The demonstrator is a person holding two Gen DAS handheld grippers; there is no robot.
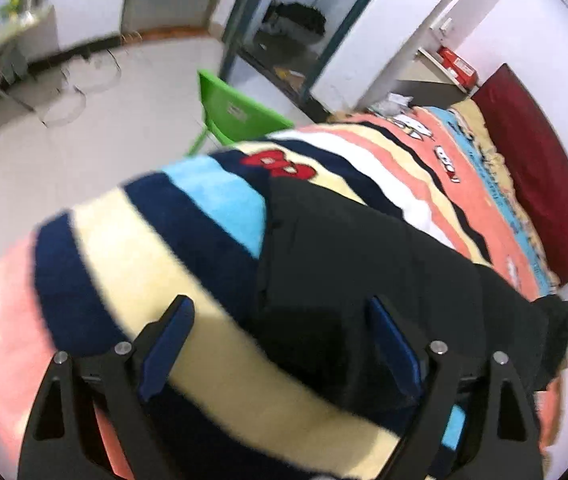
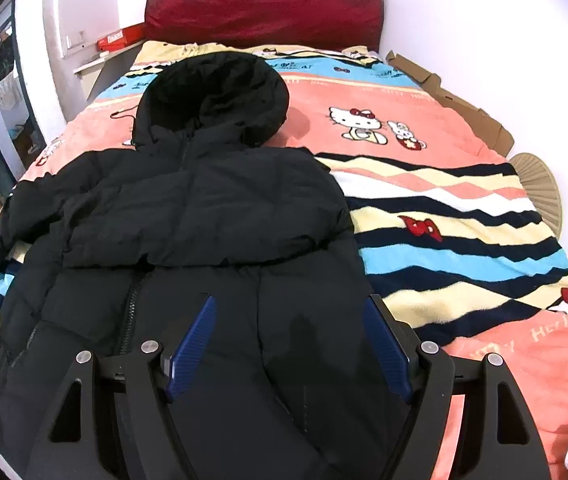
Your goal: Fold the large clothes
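A bed with a dark red headboard (image 2: 262, 10) carries a striped cartoon-cat blanket (image 2: 444, 208), on which a black hooded jacket (image 2: 204, 208) lies flat, hood toward the headboard, with cardboard pieces (image 2: 464, 108) along the blanket's right edge.

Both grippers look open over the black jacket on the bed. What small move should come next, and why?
Probably lower the right gripper onto the black jacket hem and close. Its jaws are open and empty above the hem, one sleeve already lies across the chest, and the left gripper is open too.
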